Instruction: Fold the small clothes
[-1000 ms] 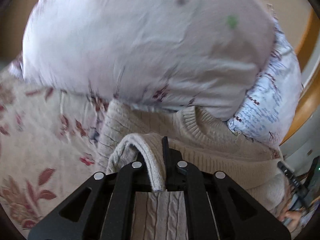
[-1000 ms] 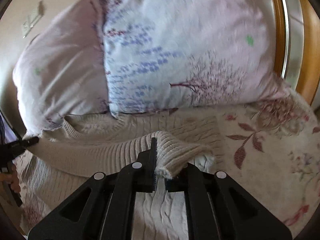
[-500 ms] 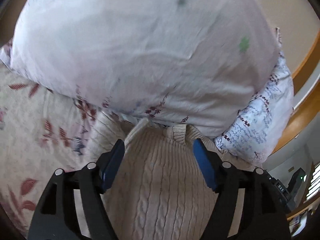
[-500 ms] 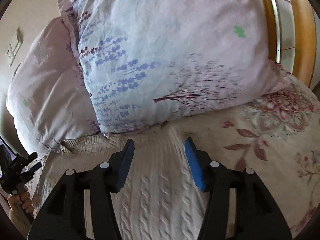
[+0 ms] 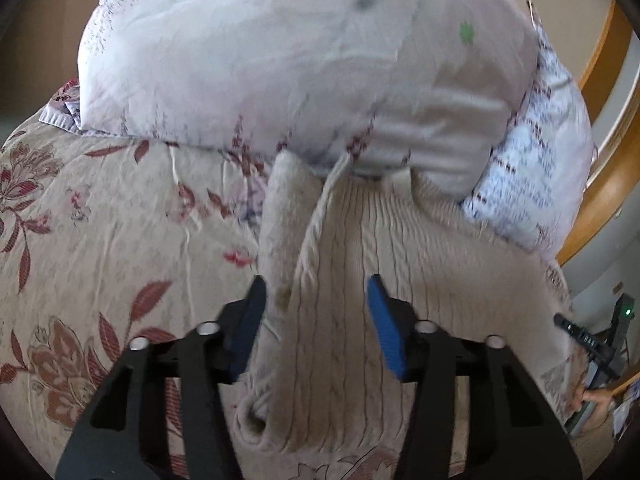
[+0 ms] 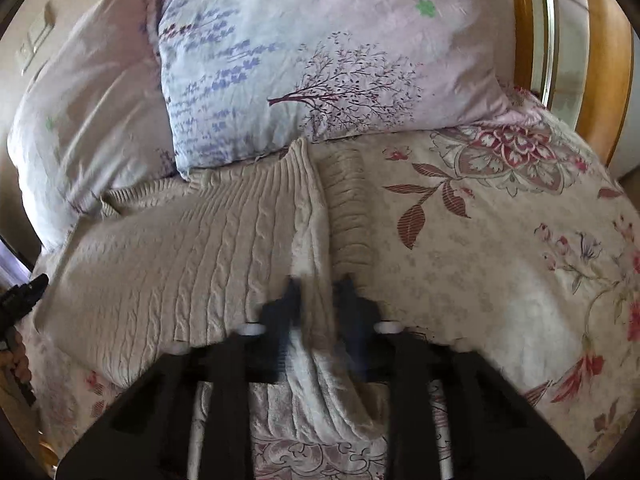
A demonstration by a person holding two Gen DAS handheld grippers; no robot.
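Note:
A cream cable-knit sweater [image 5: 400, 264] lies flat on the floral bedspread [image 5: 100, 240], its top edge against the pillows. My left gripper [image 5: 316, 304] is open and empty, its blue-padded fingers [image 5: 386, 328] spread above the sweater's left part, where a folded sleeve [image 5: 280, 220] lies. The sweater also shows in the right wrist view [image 6: 192, 248]. My right gripper [image 6: 320, 288] is blurred and its jaws stand narrowly apart around the sweater's right edge fold [image 6: 316, 240]; whether they grip it is unclear.
Two pillows [image 5: 300, 64] [image 6: 320, 60] rest against a wooden headboard [image 6: 600, 60] behind the sweater. Floral bedspread [image 6: 500, 240] extends to the right. The other gripper and hand show at the view edges [image 5: 592, 356] [image 6: 16, 304].
Both grippers let go of the sweater cuffs they held a second ago and opened. Both have pulled back since; the right jaws have narrowed around the sweater's right edge.

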